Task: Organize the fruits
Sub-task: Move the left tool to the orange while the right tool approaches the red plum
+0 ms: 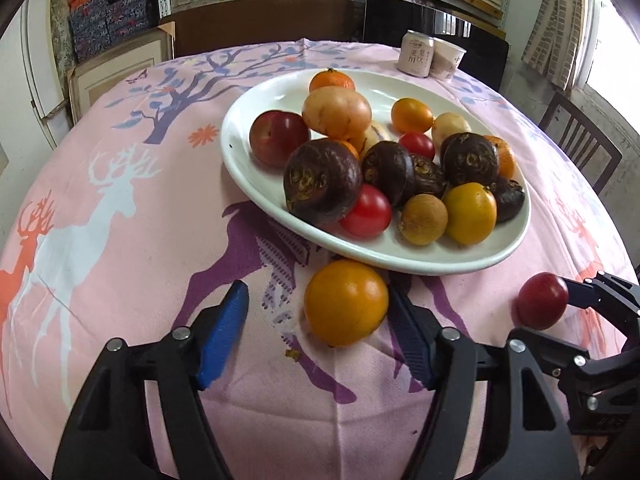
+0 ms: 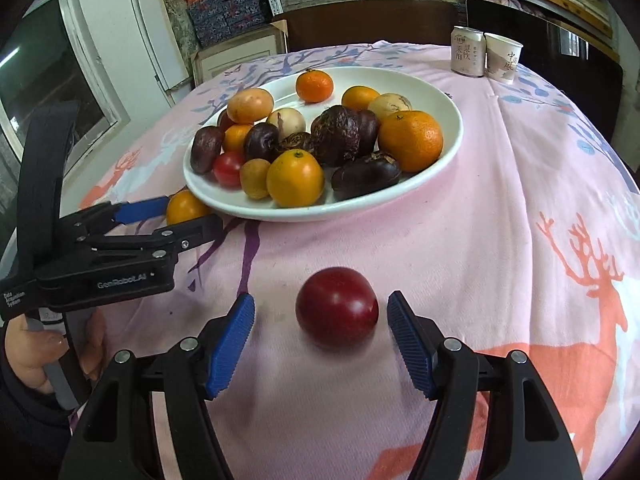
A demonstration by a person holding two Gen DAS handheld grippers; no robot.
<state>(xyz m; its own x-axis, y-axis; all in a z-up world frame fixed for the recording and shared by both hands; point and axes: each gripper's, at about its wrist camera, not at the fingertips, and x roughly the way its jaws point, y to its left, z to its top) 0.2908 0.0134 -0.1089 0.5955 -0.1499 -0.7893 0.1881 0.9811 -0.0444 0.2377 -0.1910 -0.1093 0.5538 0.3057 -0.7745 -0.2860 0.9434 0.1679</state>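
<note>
Left gripper [image 1: 316,336] stands wide, its blue pads either side of a yellow-orange fruit [image 1: 346,302] that sits on the pink deer tablecloth [image 1: 120,240], hard against the near rim of the white plate [image 1: 400,260]. The right pad looks to be touching the fruit, the left pad well clear. The right wrist view adds the side angle – same fruit [image 2: 185,207] tucked under the plate's edge [image 2: 320,212], left gripper [image 2: 176,214] around it. Right gripper [image 2: 320,318] is also spread wide around a dark red fruit [image 2: 337,312] on the cloth, neither pad touching – the left view catches only that fruit [image 1: 542,301] and part of the gripper. The plate is piled with mixed fruit; a can [image 2: 468,51] and paper cup [image 2: 503,57] stand beyond.
</note>
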